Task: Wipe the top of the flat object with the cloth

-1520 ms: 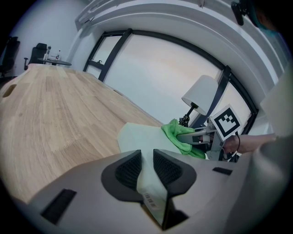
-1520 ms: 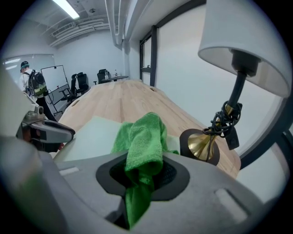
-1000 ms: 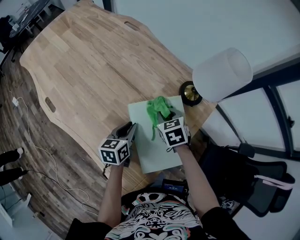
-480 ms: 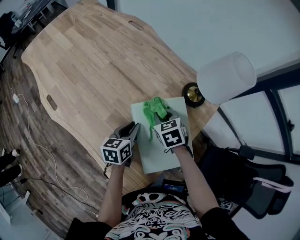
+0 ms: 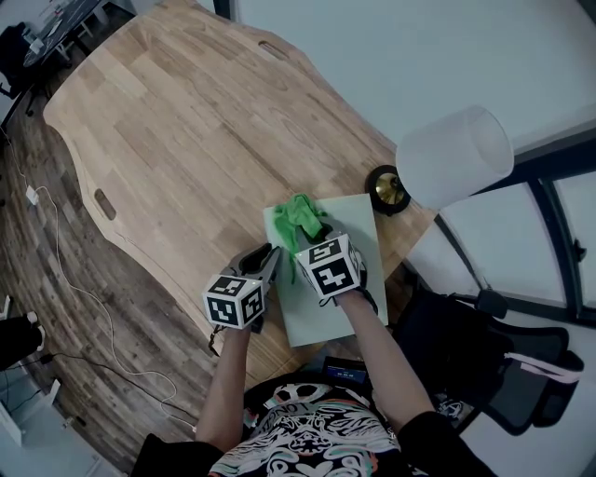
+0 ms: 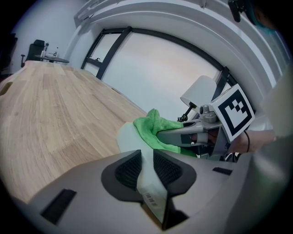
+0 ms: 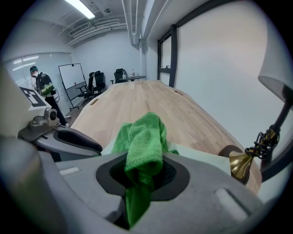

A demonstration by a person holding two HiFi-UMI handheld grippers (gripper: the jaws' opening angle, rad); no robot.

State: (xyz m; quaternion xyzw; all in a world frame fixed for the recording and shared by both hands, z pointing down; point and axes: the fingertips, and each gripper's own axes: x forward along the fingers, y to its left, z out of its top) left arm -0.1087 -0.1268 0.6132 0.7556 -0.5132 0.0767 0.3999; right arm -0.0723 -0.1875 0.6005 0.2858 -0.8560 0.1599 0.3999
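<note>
The left arm (image 5: 223,387) and right arm (image 5: 384,359) reach forward side by side. The left gripper (image 5: 264,265) pinches the edge of the board (image 5: 358,233). The right gripper (image 5: 313,233) is clamped on the cloth (image 5: 299,213).

A long wooden table (image 5: 177,112) with wavy edges and slot cutouts fills the middle of the room. It stands on a dark plank floor (image 5: 47,317), where a white cable (image 5: 114,347) trails. A lamp (image 5: 454,156) with a white shade and brass base stands at the table's edge, near a pale wall (image 5: 391,56) and dark-framed windows (image 5: 573,224). A black office chair (image 5: 526,373) sits nearby. At the far end are a whiteboard (image 7: 71,75), more chairs (image 7: 94,82) and ceiling strip lights (image 7: 80,7).
</note>
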